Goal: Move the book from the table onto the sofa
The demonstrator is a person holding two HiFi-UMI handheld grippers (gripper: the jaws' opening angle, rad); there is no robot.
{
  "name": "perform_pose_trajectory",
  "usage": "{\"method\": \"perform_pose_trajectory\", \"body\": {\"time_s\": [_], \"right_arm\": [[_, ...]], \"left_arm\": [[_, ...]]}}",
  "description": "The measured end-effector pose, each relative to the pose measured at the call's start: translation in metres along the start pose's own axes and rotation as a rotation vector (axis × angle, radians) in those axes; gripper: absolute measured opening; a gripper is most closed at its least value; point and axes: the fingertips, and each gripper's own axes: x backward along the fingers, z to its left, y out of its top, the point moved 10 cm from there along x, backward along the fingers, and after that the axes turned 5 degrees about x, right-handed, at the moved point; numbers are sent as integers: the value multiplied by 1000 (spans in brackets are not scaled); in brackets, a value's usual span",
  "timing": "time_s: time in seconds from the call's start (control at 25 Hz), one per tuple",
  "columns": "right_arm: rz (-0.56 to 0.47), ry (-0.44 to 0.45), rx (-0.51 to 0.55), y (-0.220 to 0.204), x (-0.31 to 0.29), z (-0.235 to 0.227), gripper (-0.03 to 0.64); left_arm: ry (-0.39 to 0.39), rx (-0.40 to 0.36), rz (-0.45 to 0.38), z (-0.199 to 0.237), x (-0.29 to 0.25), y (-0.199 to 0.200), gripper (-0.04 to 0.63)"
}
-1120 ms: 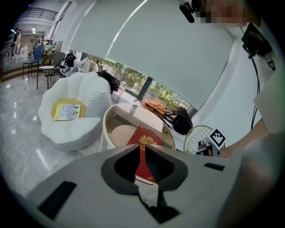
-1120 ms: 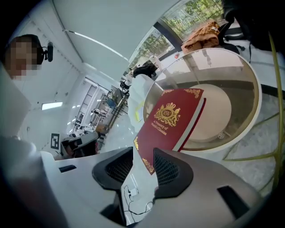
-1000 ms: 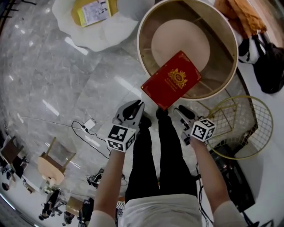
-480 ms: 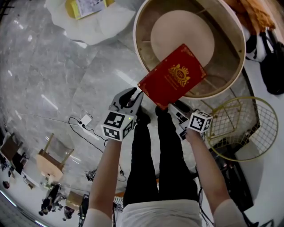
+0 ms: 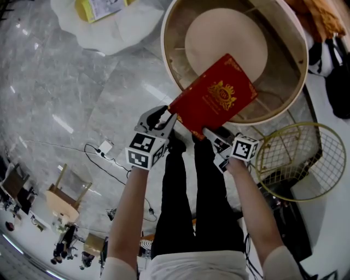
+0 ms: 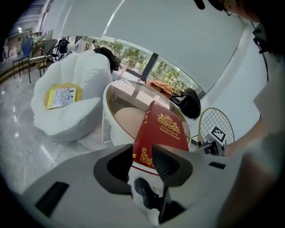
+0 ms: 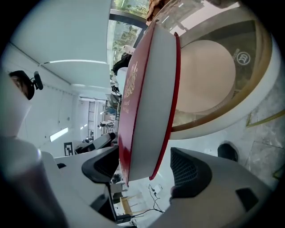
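Note:
A red book (image 5: 213,95) with a gold crest lies tilted over the near rim of the round glass-topped table (image 5: 165,60). My left gripper (image 5: 164,116) is at its near left corner, and its jaws have just been opening. That corner of the book (image 6: 160,129) sits between the left gripper's (image 6: 142,162) jaws, with no clear squeeze on it. My right gripper (image 5: 210,136) is at the near right corner, its jaws also just opening. In the right gripper view the book (image 7: 147,89) stands edge-on inside the right gripper (image 7: 147,171), with a gap at one pad.
A white shell-shaped sofa chair (image 5: 120,33) stands left of the table with a yellow booklet (image 5: 104,8) on its seat. A gold wire basket (image 5: 295,158) sits to the right, with a black bag (image 5: 339,71) behind it. A cable and plug (image 5: 104,149) lie on the marble floor.
Both grippers have moved forward and down to the book's near edge and spread their jaws. The book's corners, clear of the jaws before, now sit between them.

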Motion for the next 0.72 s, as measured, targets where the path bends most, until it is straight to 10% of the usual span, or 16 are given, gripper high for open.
{"method": "perform_pose_trajectory", "body": {"time_s": [0.72], "right_arm": [[11, 144, -48, 11, -20, 3, 287]], "left_arm": [[-39, 32, 34, 10, -18, 0, 138]]}}
